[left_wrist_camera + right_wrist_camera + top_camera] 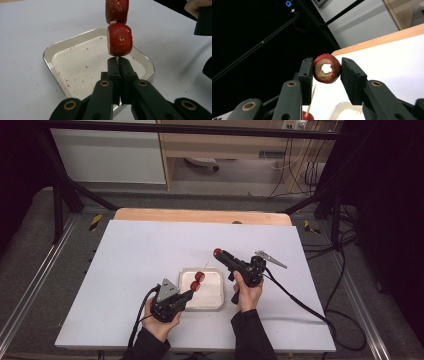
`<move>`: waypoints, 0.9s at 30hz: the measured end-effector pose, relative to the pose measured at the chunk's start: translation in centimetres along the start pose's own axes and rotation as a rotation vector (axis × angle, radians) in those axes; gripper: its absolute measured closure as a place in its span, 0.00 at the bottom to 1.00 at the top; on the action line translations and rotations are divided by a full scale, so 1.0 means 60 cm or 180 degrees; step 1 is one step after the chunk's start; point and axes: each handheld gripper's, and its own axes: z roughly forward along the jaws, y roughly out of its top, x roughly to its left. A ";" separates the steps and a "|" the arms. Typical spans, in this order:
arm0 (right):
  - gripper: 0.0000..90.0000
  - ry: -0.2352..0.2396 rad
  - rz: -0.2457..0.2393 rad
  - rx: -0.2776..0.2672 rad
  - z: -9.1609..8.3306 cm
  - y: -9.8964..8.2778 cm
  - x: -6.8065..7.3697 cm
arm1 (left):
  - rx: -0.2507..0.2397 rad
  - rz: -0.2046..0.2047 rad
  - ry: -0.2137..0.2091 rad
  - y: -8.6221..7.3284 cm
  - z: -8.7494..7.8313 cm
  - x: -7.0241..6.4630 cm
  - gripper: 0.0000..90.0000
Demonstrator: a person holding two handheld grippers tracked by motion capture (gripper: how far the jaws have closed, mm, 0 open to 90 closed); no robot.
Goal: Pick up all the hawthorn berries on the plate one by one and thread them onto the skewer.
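Note:
A thin wooden skewer (pixel 204 270) carries two red fruit pieces (pixel 197 281); my left gripper (pixel 191 293) is shut on its lower end, above the white tray (pixel 215 300). In the left gripper view the jaws (pixel 118 61) pinch the stick just under the lower red piece (pixel 120 40), with the second piece (pixel 117 10) above it. My right gripper (pixel 221 255) holds a third red fruit slice (pixel 217 252) above the board beyond the tray. In the right gripper view its pads press both sides of that slice (pixel 327 75), pale core facing the camera, and the skewer tip (pixel 312 96) rises below it.
The tray's rim (pixel 50 53) encloses a floor with red crumbs, and it sits on a white board (pixel 140 255) over a wooden table (pixel 200 215). The right gripper's cable (pixel 300 302) trails off to the right. Black frame poles stand at the back corners.

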 end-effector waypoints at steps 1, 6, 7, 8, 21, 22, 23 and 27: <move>0.70 -0.0006 -0.0002 -0.0014 0.000 0.000 0.000 | 0.0013 0.0015 -0.0005 0.001 0.001 -0.001 0.98; 0.70 0.0000 0.0004 -0.0041 0.002 0.000 -0.002 | 0.0014 -0.0007 -0.0027 0.006 0.008 -0.008 0.98; 0.70 -0.0001 0.0004 -0.0050 0.002 0.000 -0.002 | 0.0014 -0.0008 -0.0029 0.007 0.009 -0.009 0.98; 0.70 -0.0005 0.0005 -0.0056 0.003 0.000 -0.002 | 0.0016 -0.0004 -0.0038 0.007 0.010 -0.010 0.98; 0.70 0.0016 0.0009 -0.0065 0.006 -0.007 -0.004 | 0.0005 -0.0041 -0.0050 0.011 0.017 -0.015 0.98; 0.70 0.0022 0.0016 -0.0068 0.006 -0.007 -0.003 | 0.0006 -0.0047 -0.0051 0.011 0.017 -0.015 0.98; 0.70 0.0025 0.0017 -0.0070 0.006 -0.007 -0.003 | 0.0006 -0.0046 -0.0052 0.011 0.017 -0.015 0.98; 0.70 0.0033 0.0019 -0.0069 0.005 -0.006 -0.003 | 0.0001 -0.0052 -0.0054 0.011 0.017 -0.015 0.98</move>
